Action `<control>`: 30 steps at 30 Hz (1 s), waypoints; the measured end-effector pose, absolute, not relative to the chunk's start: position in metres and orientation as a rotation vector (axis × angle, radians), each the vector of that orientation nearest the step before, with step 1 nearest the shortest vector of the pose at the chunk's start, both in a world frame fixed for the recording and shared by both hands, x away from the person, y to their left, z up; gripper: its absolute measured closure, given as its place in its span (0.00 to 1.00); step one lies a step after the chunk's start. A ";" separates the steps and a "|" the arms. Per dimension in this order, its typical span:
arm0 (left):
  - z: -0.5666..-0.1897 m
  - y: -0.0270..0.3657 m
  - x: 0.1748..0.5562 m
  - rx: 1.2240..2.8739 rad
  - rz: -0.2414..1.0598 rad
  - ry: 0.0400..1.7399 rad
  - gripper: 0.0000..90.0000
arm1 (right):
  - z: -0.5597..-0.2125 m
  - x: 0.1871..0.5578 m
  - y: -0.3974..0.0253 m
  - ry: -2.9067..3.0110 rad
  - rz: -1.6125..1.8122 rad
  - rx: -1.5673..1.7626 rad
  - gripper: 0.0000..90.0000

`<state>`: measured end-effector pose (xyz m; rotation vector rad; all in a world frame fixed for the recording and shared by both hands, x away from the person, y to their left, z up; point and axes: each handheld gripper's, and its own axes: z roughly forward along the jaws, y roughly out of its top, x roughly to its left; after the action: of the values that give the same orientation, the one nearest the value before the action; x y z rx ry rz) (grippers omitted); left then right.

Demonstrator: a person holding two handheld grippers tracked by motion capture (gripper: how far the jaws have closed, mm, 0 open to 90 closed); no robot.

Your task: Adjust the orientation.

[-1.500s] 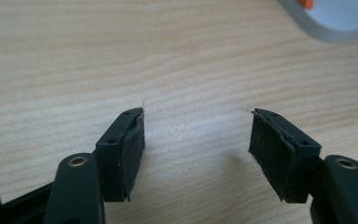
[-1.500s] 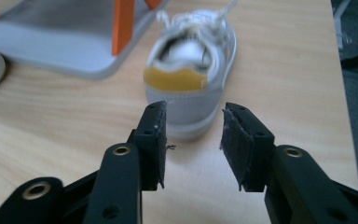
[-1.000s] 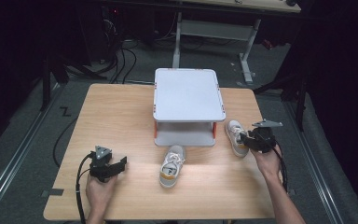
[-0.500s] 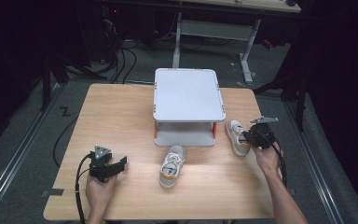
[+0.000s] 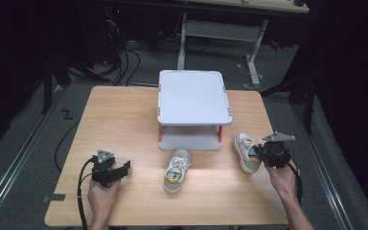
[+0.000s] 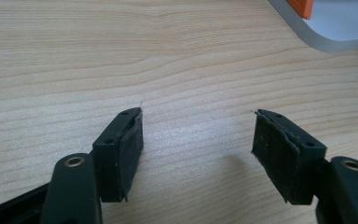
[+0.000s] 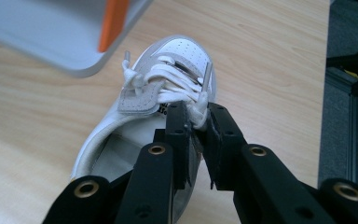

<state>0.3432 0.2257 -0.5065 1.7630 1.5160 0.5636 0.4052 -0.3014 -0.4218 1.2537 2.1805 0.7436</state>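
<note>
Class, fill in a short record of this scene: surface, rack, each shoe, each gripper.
surface: wooden table
rack: white two-tier stand, mid-table
shoe one: sneaker lying before the stand
shoe two: white sneaker right of the stand
left gripper: jaws open over bare wood
right gripper: jaws closed on the white sneaker's side wall

Pretty plain setup tbh: a light wood-grain surface [image 5: 124, 120] on a grey carpeted floor [image 5: 28, 129]. Black cables [image 5: 120, 60] are tangled on the floor behind it, and a white metal-legged desk frame [image 5: 220, 28] stands further back in the dark.
</note>
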 end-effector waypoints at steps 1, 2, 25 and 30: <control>-0.507 0.226 0.343 1.763 0.563 1.515 0.37 | -0.422 0.400 -0.299 2.186 0.748 1.244 0.90; -0.507 0.226 0.343 1.765 0.560 1.513 0.37 | -0.422 0.396 -0.297 2.192 0.752 1.235 0.90; -0.507 0.226 0.343 1.764 0.553 1.510 0.35 | -0.418 0.362 -0.226 2.290 0.838 1.043 0.90; -0.507 0.226 0.342 1.757 0.553 1.511 0.35 | -0.421 0.362 -0.212 2.314 0.850 1.024 0.90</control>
<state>0.3422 0.2256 -0.5067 1.7574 1.5108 0.5529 0.3622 -0.2118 -0.4207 1.0243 2.3143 0.8500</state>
